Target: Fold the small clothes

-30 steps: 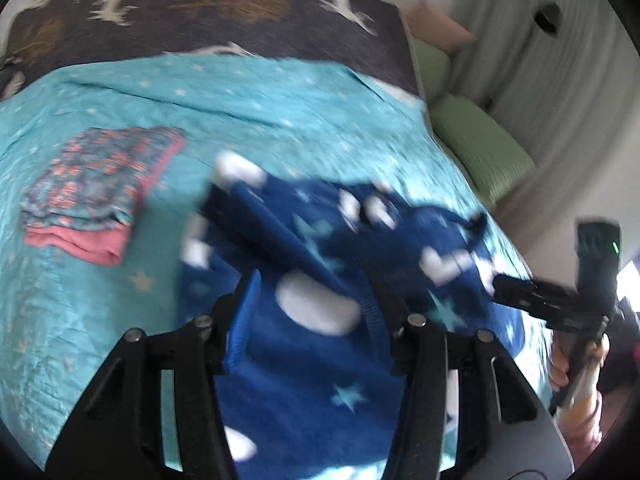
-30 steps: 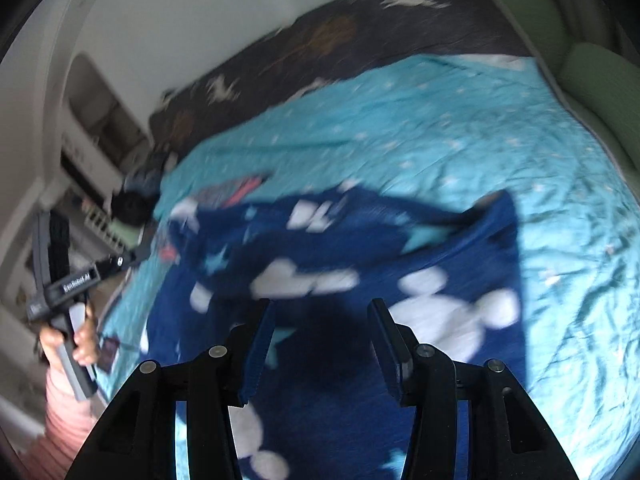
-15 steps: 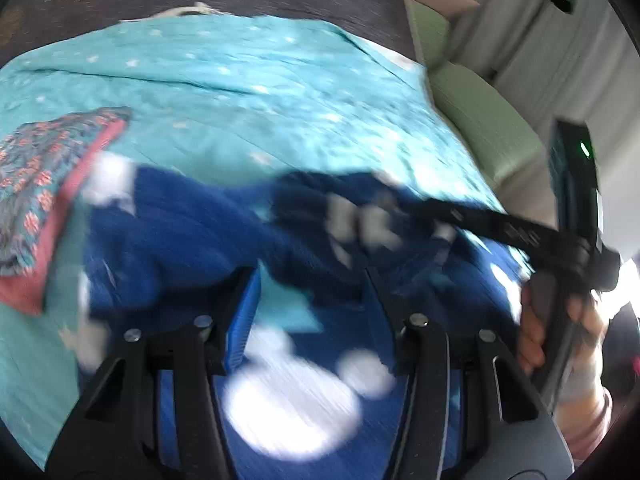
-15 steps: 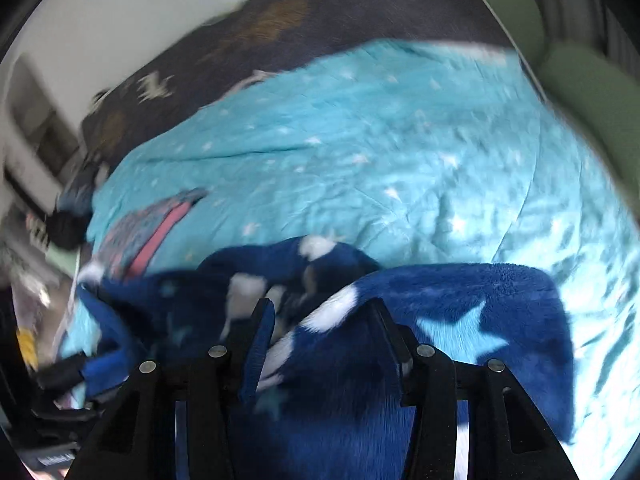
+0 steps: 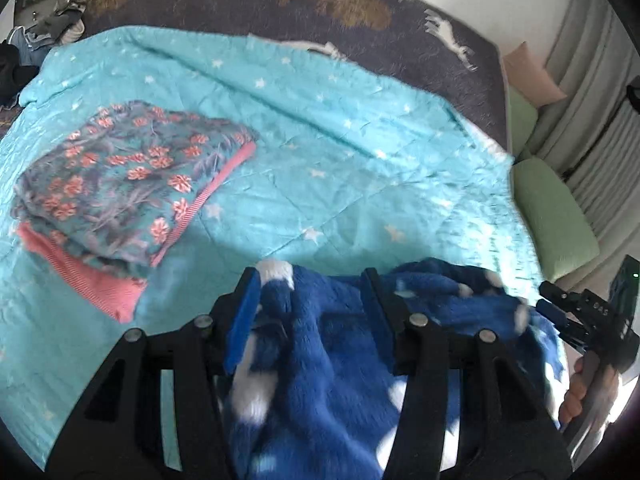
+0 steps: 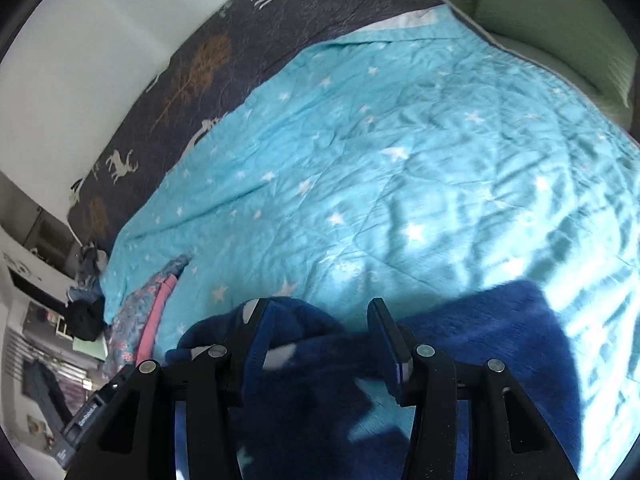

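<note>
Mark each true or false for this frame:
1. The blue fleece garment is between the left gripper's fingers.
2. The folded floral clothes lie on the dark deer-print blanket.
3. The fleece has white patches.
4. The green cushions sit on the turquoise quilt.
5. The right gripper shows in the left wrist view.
1. True. The fluffy dark blue fleece garment is bunched between the left gripper's fingers.
2. False. The folded floral clothes with pink trim lie on the turquoise star-print quilt; the dark deer-print blanket is beyond it.
3. True.
4. False. The pale green cushions sit off the bed's edge, beside the quilt.
5. True. The right gripper is at that view's right edge, at the fleece.
</note>
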Demonstrator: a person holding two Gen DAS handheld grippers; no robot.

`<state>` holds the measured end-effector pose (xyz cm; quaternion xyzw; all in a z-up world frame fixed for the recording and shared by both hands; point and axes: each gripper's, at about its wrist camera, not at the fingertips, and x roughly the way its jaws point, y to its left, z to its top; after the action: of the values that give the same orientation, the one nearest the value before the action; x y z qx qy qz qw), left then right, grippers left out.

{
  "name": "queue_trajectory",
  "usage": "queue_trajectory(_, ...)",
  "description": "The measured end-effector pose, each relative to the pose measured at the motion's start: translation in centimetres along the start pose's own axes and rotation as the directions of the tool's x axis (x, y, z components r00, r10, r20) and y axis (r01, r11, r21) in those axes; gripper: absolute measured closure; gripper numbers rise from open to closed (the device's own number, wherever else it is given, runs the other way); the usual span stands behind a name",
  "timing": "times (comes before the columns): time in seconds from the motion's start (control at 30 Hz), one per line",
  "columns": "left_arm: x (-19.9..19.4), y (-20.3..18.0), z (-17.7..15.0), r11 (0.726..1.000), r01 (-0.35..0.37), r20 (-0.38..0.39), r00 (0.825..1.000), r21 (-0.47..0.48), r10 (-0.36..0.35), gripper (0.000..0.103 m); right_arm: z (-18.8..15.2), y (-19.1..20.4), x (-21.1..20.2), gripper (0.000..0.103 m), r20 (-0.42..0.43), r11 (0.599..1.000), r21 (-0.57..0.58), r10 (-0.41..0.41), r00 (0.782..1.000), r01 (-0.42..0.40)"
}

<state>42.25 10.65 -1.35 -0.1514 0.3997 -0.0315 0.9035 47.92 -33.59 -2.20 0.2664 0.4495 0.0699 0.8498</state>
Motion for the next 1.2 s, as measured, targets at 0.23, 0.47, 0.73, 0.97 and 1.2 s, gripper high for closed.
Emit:
queue_trajectory(0.23, -3.1, -3.7, -1.8, 0.984, 0.142, -0.054, 0.989, 0.104, -0.137, 0.05, -4.3, 7.0, -2.3, 0.054, -0.111, 0.96, -0.272, 0.039, 0.993, -0.068)
queue_trajectory(0.47, 1.9, -5.8, -3.6, 0.971, 0.008, -0.11, 0.994, 0.237, 0.018, 0.05, -5.9, 11.0, 4.0, 0.053, -0.219, 0.955, -0.294, -0.036, 0.975, -0.031)
queue_trajectory(0.73, 5.7, -2.1, -4.6, 0.984, -0.015, -0.09, 0.995, 0.177, 0.032, 0.049, -4.7, 8.8, 9.4, 0.055, -0.096, 0.959, -0.276, -0.098, 0.991, 0.068)
queue_trajectory(0.97, 1.9, -3.2, -5.6, 0.975, -0.026, -0.016, 0.999, 0.219, 0.03, 0.049, -6.2, 8.6, 3.0, 0.055, -0.03, 0.943, -0.326, -0.072, 0.997, 0.059)
queue_trajectory(1.2, -7.5, -3.2, -10.2, 0.948, 0.025, 0.054, 0.998, 0.317, -0.044, 0.044, -11.4, 0.9, -9.4, 0.042, 0.123, 0.881, -0.423, -0.178, 0.976, 0.214)
